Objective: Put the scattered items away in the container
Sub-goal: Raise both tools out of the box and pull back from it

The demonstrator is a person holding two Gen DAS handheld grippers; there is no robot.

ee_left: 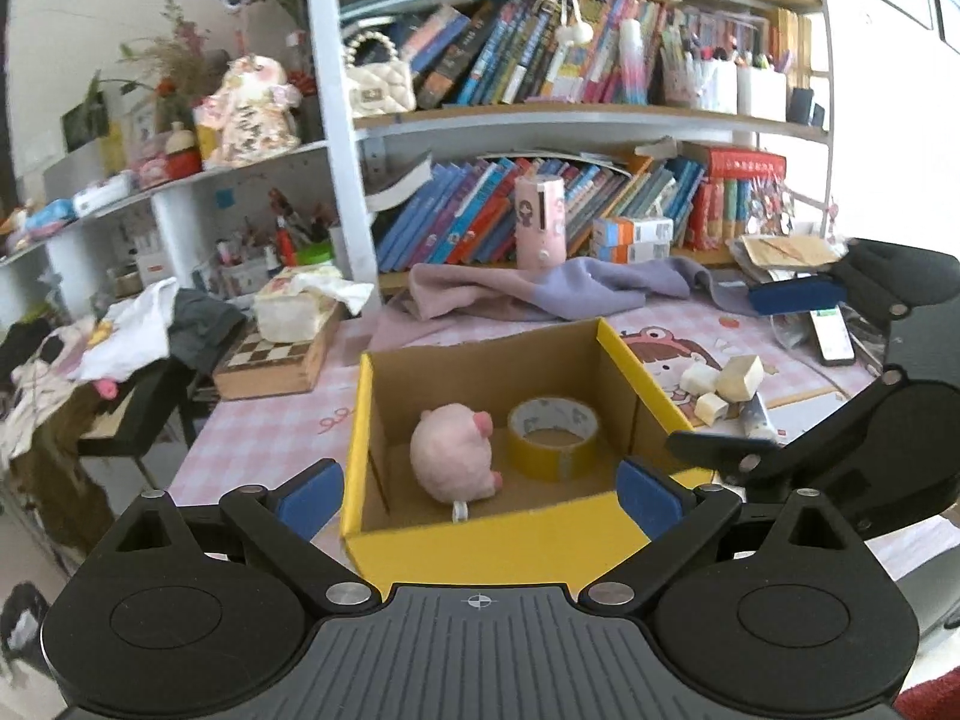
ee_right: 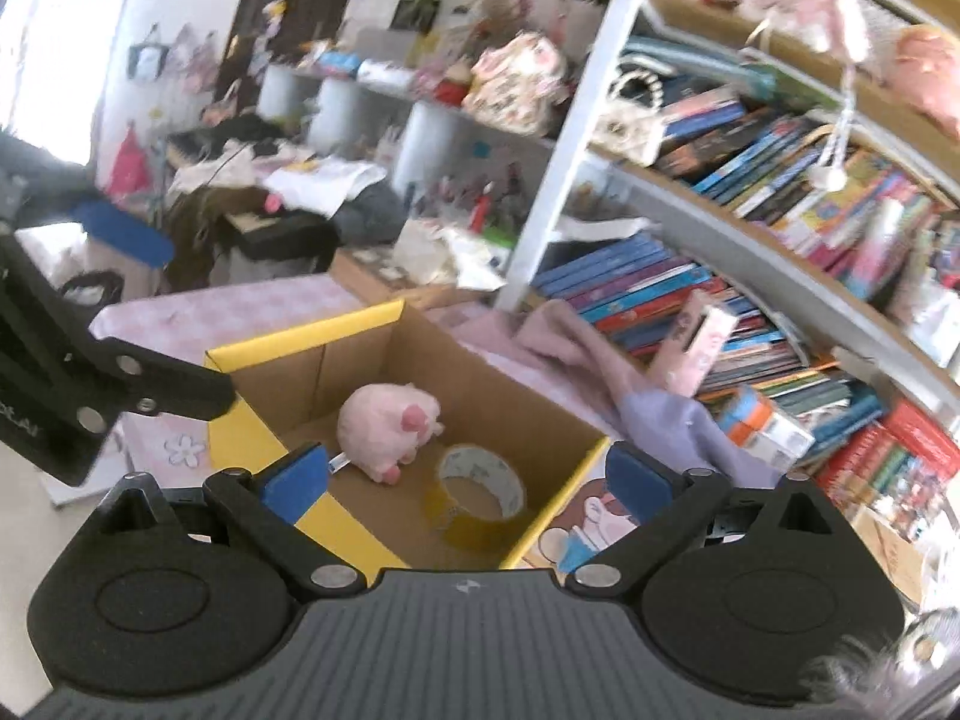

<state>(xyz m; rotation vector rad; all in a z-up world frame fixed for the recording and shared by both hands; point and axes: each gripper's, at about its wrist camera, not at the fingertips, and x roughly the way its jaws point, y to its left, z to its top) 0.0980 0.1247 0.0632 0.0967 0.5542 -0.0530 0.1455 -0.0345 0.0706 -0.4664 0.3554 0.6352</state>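
Observation:
A yellow cardboard box [ee_left: 498,546] [ee_right: 360,324] stands open on the pink desk mat. Inside lie a pink plush pig [ee_left: 453,456] [ee_right: 384,420] and a roll of yellow tape [ee_left: 555,435] [ee_right: 477,495]. My left gripper [ee_left: 480,495] hovers open over the box's near wall, nothing between its blue pads. My right gripper [ee_right: 468,477] is open and empty above the box too, and shows in the left wrist view at the right [ee_left: 780,378]. Several cream blocks [ee_left: 723,387] and a small tube [ee_left: 757,420] lie on the mat right of the box.
A bookshelf [ee_left: 540,120] [ee_right: 750,228] full of books rises behind the desk. A lilac cloth [ee_left: 552,291] [ee_right: 630,384], a pink canister [ee_left: 540,219], a tissue pack on a chessboard box [ee_left: 282,348] and a phone [ee_left: 831,336] crowd the back. A cluttered side table [ee_left: 90,360] stands left.

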